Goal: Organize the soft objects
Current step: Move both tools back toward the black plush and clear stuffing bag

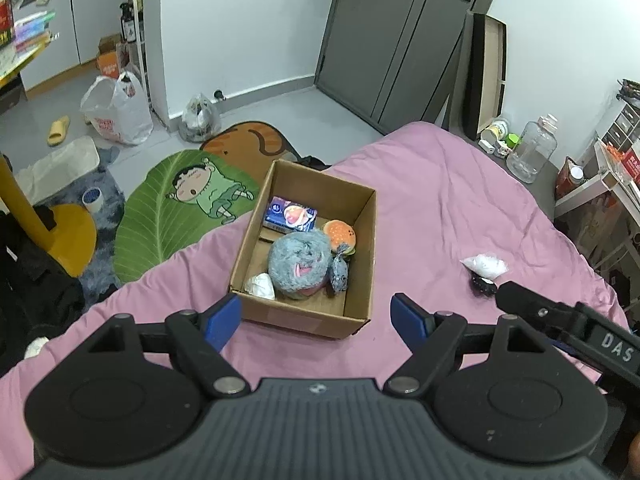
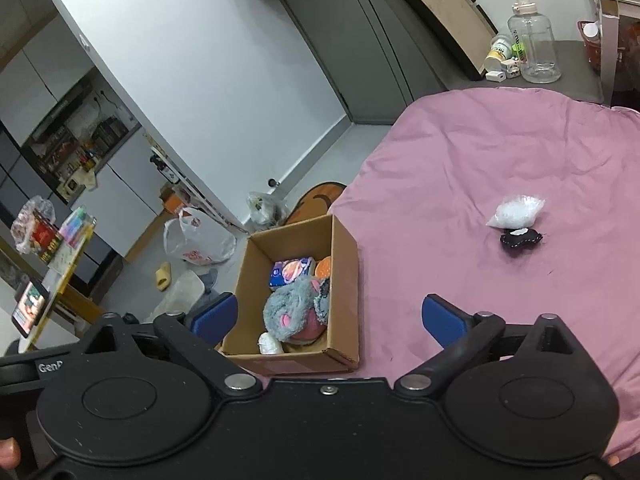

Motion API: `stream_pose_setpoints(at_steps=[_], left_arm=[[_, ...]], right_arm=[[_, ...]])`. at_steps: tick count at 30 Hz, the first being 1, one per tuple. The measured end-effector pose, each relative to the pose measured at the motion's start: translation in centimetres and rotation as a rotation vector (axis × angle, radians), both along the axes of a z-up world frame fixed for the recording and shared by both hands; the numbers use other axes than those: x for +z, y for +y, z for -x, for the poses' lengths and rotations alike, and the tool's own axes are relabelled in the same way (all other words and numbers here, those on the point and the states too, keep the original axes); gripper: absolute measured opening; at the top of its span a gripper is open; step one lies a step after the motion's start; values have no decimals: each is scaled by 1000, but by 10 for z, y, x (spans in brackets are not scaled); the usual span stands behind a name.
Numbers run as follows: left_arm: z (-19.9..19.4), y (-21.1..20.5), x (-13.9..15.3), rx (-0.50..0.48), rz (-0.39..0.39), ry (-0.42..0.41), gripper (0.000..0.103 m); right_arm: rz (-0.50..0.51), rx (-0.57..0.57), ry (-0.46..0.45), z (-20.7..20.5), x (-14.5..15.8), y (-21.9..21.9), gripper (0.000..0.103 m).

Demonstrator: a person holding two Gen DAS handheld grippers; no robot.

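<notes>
In the left wrist view, the left gripper (image 1: pixel 316 316) is seen with jaws spread wide and nothing between them; the cardboard box (image 1: pixel 352 312) sits at frame centre, just beyond the blue pads, already holding a grey plush toy (image 1: pixel 300 260), a burger toy (image 1: pixel 340 234) and a blue packet (image 1: pixel 290 216); the white plastic pouch (image 1: pixel 485 266) and small black item (image 1: pixel 484 286) lie at right of centre on the pink bedspread (image 1: pixel 440 200), well apart from these jaws.

In the right wrist view, the right gripper (image 2: pixel 330 318) is likewise wide open and empty; the pouch (image 2: pixel 516 210) and black item (image 2: pixel 520 238) lie in the upper right, touching each other, well beyond the jaws; the next pick is probably best approached low, with one piece taken without the other being dragged.
</notes>
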State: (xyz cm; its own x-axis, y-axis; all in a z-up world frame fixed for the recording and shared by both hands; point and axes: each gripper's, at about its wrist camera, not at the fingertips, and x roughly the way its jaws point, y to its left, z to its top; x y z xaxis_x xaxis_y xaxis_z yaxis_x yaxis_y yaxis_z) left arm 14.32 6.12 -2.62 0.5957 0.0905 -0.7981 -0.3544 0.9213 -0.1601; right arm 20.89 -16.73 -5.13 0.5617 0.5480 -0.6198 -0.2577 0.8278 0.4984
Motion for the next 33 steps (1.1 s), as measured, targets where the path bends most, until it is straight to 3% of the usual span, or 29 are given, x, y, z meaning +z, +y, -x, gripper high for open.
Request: stream_pose_setpoints(at_steps=[7,16,33], left_arm=[[-1,-15,6,11,1,-16,80],[-12,-43,8,-53,-20,-22,80],[-64,-80,-21,-122,20,6,80]], right_arm=[[-59,9,-12,2,7,-23,103],[-75,-33,-31,1,6,-53,103],[-46,-123,18,-27,-23,-94,103]])
